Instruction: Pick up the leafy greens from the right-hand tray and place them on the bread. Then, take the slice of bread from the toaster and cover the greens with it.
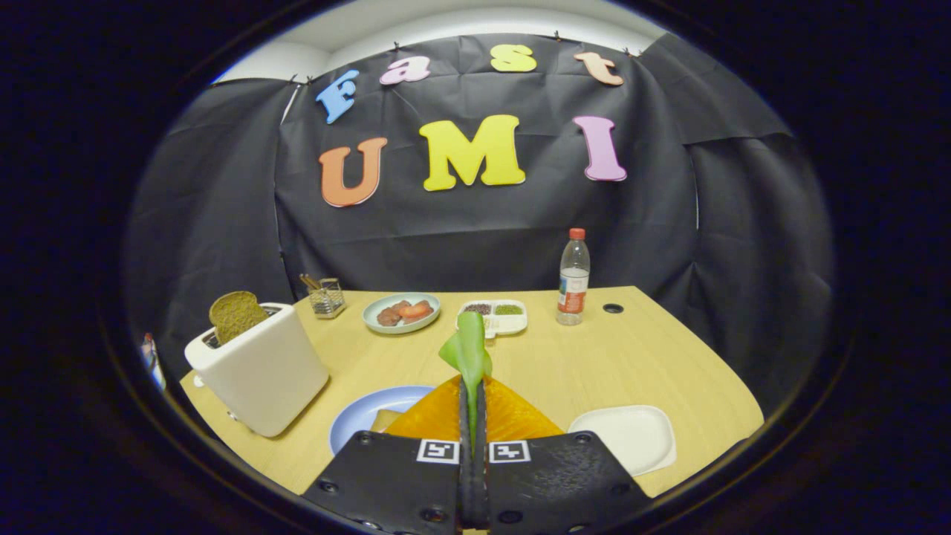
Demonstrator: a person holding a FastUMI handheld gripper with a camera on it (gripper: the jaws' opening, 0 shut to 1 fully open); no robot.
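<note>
Two fingers (472,405) pinch leafy greens (468,349); toaster (256,368) holds bread (236,315).

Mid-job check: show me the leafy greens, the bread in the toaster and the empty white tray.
Leafy greens (468,349): gripper view, leaf above the shut hand-held gripper (472,405).
Bread slice (236,315): gripper view, crust above the toaster (260,371).
White tray (628,435): gripper view, bare middle.

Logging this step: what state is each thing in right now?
gripper: shut on the leafy green
leafy green: held above the table
toaster: bread slice sticking up
white tray: empty
bottle: upright, capped
blue plate: bread on it
</note>
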